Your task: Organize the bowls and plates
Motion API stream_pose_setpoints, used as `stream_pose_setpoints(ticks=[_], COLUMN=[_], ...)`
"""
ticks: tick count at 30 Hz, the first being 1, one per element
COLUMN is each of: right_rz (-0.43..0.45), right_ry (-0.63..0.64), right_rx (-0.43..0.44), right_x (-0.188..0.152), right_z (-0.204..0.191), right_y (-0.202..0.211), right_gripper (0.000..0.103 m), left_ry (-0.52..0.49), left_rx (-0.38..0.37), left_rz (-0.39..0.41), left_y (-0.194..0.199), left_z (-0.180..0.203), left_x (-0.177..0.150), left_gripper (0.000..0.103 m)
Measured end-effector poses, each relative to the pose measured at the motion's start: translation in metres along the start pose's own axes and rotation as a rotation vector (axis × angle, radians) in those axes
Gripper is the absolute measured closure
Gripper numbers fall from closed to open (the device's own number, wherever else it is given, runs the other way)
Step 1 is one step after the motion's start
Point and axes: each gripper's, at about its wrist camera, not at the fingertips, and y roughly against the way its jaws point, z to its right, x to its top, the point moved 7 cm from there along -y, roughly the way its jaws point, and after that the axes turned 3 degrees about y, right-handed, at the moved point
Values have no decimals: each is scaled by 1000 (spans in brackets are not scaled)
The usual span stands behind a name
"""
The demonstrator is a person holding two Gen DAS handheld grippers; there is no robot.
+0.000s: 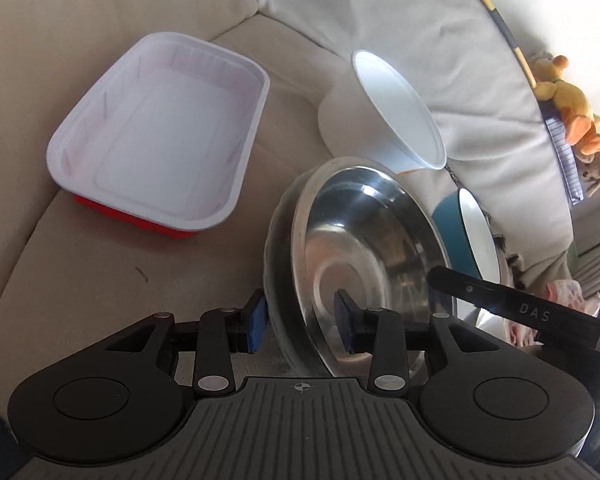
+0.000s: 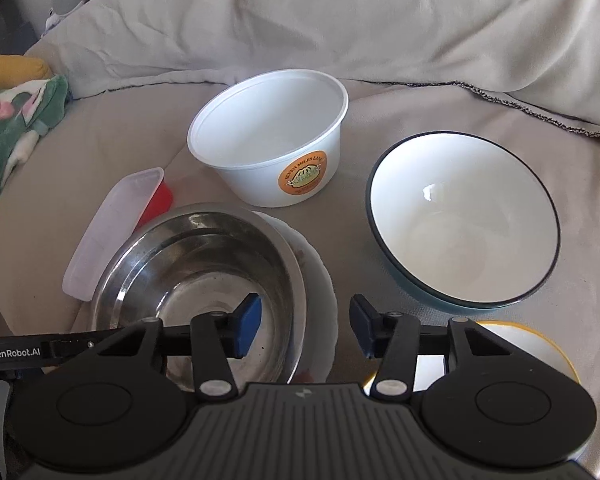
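Item: steel bowl (image 2: 196, 276), seated in a white scalloped plate (image 2: 320, 288) on the sofa cushion (image 2: 380, 112), opening upward in the right wrist view. Round, so it offered no long axis to speak of; only the rim direction mattered. Relation to my left gripper (image 1: 300, 320): the near rim of bowl and plate passed between my jaws, one blue pad (image 1: 257, 326) outside the plate's wall, the other inside the steel basin. The jaws stood part open, and I could not tell whether the pads were pressing or merely straddling the rim. My right gripper (image 2: 306, 328) hovered just in front of the same stack, jaws open and holding nothing, its left pad over the bowl's interior and its right pad beyond the plate's edge. I judged the left hand the nearer, already placed for a rim grasp. Adjacent: teal bowl (image 2: 464, 220) with a white interior, just to the right, opening upward and tilted slightly toward the camera. Behind: white paper tub (image 2: 272, 136) with an orange label, upright. To the left: white rectangular tray (image 1: 160, 128) nested in a red one, its long axis running away from my left gripper. Nearest the right gripper, partly hidden: yellow-rimmed dish (image 2: 540, 344). Further off: stuffed toy (image 1: 568, 96) on the sofa back.
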Motion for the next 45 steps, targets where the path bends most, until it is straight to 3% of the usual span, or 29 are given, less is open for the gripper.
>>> stream_pose_setpoints(ticks=[4,7,16,19,22,24,25,27,29,31,33,35,38,39,45], right_rz=[-14,-11,-21,46,177,260,296,355,411,454,391,290,204,180,79], right_ry=[-37,-32,-39,-18,30,47,51,66,64,21,-33,-99,-245,-277,-376], right_rx=[65,65,142,132,61,-36,-99,-236,-371,-453,-395,-229,-88,-60,56], right_x=[3,1,-11,-7,-1,3,6,10,13,14,15,13,8,8,15], right_z=[-11,-19,-20,-10,11,35,49,75,99,122,140,154,174,180,198], right_y=[-6,-8,-5,16,58,86,98,116,129,140,137,123,97,87,29], right_gripper=[54,54,54,54,54,54,53,42,39,38,34,34,38,45,55], left_ry=[17,14,-28,-96,-166,-193,-203,-220,-216,-235,-270,-298,-335,-343,-357], left_rx=[-32,-32,25,81,151,150,124,33,-38,-111,-131,-121,-79,-53,-1], left_rz=[-32,-37,-25,16,107,177,198,198,161,107,64,25,-14,-18,-55], left_y=[2,3,9,20,44,60,63,61,46,20,-7,-34,-66,-75,-119], left_z=[-4,-7,-5,2,15,30,41,70,100,134,159,177,190,190,195], left_x=[4,5,8,11,23,33,37,44,47,44,38,32,27,25,33], left_gripper=[65,66,66,66,66,66,66,65,65,65,65,65,65,65,62])
